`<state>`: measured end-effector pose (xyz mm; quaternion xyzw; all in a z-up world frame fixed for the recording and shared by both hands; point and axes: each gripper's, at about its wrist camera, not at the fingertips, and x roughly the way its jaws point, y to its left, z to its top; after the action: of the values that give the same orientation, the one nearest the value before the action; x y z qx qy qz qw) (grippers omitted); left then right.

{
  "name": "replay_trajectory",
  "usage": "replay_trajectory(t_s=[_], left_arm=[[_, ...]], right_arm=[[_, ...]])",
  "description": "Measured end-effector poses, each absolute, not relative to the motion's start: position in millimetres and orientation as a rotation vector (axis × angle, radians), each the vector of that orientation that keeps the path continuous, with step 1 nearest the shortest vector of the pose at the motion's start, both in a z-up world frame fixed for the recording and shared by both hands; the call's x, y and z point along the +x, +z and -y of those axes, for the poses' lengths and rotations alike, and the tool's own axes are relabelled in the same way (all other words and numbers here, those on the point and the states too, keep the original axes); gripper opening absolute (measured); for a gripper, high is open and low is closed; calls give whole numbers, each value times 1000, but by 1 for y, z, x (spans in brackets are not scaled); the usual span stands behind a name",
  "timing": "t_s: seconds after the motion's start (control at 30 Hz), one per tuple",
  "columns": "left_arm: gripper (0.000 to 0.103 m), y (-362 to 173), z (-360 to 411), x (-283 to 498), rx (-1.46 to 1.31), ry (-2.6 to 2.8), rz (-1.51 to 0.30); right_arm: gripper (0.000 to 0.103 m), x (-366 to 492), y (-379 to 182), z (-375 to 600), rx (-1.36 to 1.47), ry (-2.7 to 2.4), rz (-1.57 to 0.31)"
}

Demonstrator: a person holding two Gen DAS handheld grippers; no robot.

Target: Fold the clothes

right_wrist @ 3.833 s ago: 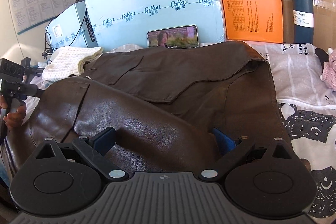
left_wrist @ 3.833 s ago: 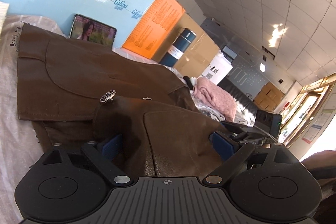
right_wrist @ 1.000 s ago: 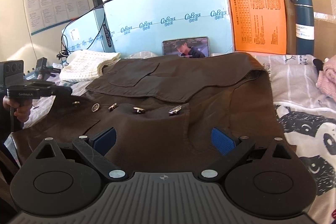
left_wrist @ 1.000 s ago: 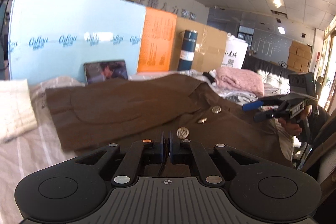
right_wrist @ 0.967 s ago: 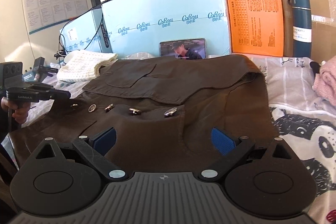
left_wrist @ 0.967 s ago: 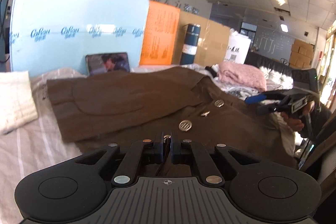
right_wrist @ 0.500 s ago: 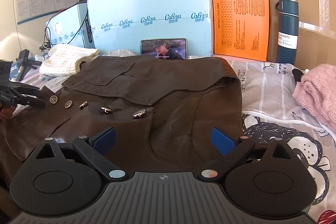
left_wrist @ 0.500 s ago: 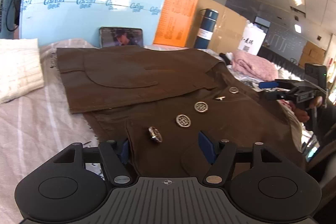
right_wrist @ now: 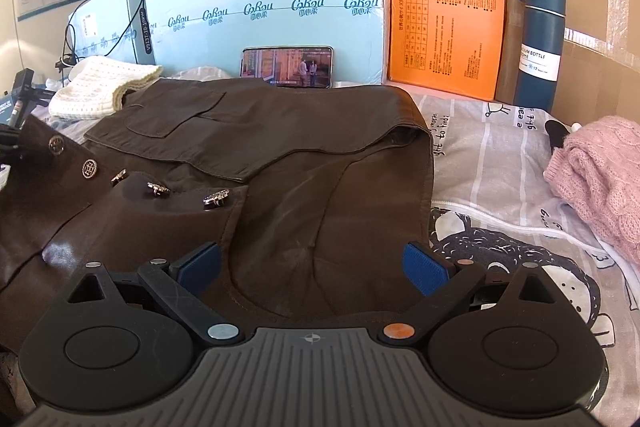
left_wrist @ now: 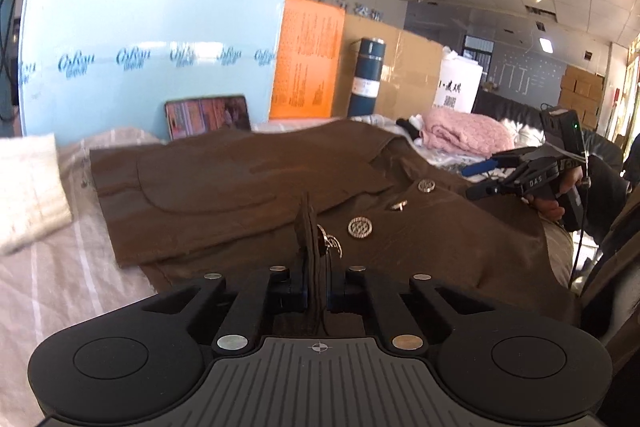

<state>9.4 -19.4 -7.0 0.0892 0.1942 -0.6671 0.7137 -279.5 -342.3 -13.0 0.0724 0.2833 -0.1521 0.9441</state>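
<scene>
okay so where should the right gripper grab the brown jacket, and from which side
Probably the near hem of the jacket, directly below the open right gripper, coming in low from the near side. The edge lies flat on the bed there, so a finger must slide under it. The left gripper already pinches the buttoned edge, matching the hold.

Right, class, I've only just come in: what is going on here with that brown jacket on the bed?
A person with a gripper in each hand is folding a brown leather jacket spread on a bed. The left gripper is shut on the jacket's buttoned front edge, pinching it upright. The right gripper is open above the jacket's other side, gripping nothing yet. A pink sweater lies aside.
</scene>
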Motion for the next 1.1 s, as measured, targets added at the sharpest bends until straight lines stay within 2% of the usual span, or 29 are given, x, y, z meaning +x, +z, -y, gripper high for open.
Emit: replay_trajectory(t_s=[0.33,0.77,0.9,1.0,1.1], left_arm=[[5,-20,29,31,234,-1364,-526],[5,-18,38,23,277,-1358,-484],[5,-17,46,22,322,-1327,-462],[6,-21,54,24,371,-1304,-481],[13,-20,56,22,394,-1280,-454]], right_arm=[[97,-271,-7,341,132,-283,-564],[86,-221,-9,328,137,-115,-595],[86,-224,-11,327,122,-147,-608],[86,-233,-11,327,115,-188,-606],[86,-242,-11,329,110,-235,-599]])
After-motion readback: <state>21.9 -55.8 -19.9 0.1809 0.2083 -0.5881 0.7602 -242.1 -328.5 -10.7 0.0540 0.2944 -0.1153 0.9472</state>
